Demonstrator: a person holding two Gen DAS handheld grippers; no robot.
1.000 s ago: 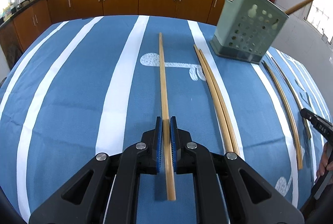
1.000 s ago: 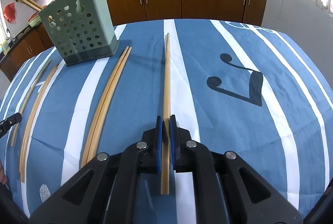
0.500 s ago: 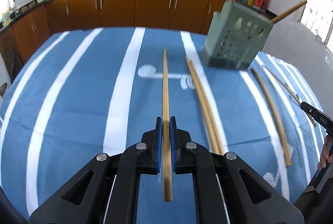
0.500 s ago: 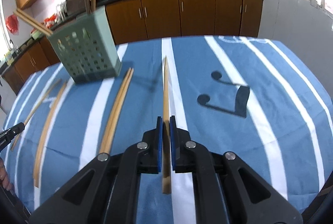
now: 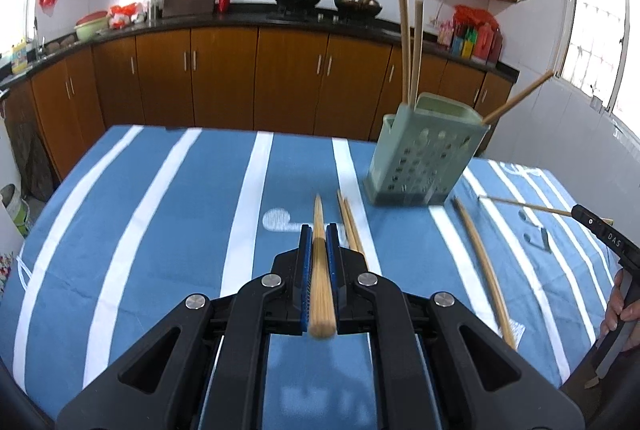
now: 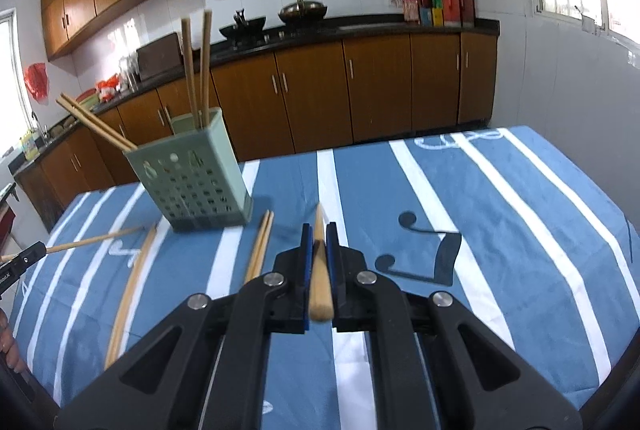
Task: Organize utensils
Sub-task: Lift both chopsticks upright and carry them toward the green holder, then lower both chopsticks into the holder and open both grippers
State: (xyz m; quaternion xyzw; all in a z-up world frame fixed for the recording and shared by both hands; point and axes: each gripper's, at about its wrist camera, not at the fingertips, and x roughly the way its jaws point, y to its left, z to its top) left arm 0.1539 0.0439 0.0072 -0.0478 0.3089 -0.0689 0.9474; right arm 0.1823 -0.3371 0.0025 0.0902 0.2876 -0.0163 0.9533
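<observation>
With both the left gripper (image 5: 319,234) and the right gripper (image 6: 319,234) clamped shut on one long chopstick (image 5: 320,282) each, raised above the table and short of the green holder (image 5: 424,158), I worry either tip could knock its rim and tip it.

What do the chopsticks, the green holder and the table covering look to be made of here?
Chopsticks: likely bamboo or light wood, matt tan with fine lengthwise grain. Holder: probably moulded plastic, pale green, smooth, with punched round holes. Table covering: looks like woven fabric, blue with white stripes, matt and softly creased.
</observation>
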